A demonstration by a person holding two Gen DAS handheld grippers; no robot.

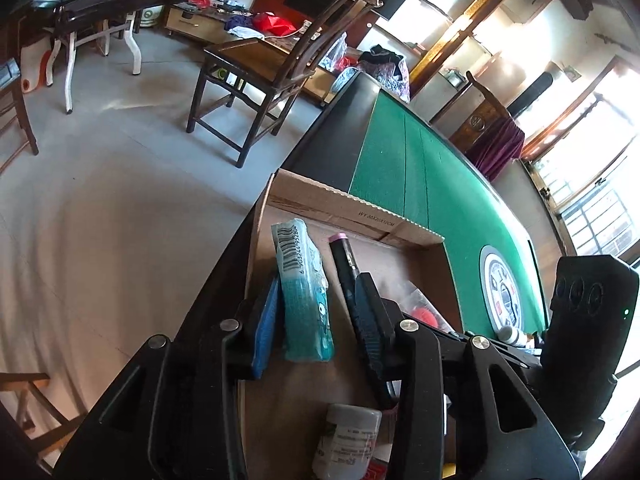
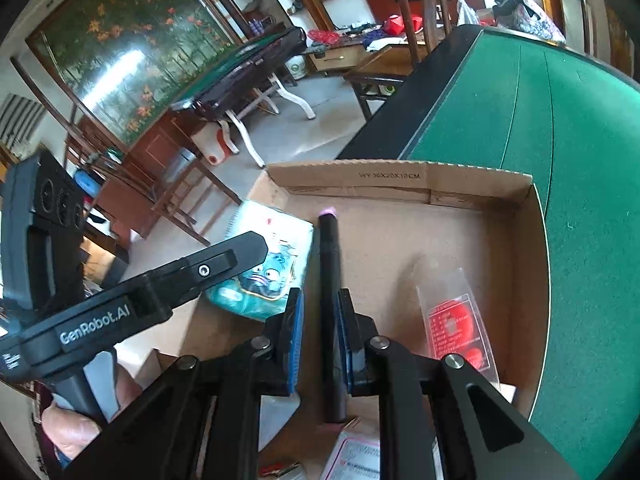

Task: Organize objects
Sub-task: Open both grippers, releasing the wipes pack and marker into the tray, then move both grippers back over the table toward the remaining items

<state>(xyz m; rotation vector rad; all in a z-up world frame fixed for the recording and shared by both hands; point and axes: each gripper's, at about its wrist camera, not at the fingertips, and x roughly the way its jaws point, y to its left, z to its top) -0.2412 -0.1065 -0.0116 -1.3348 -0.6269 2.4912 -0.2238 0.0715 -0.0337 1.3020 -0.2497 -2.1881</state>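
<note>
As the left gripper [image 1: 320, 284] stands with jaws apart astride it, the soft, light tissue pack [image 1: 298, 248], nine o'clock of the pen [image 1: 343, 264], probably wants a gentle mid-body pinch.

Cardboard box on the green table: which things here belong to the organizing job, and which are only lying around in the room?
For the job:
- cardboard box
- tissue pack
- black pen
- red sachet
- white bottle

Lying about:
- wooden chair
- folded table
- red bags
</note>
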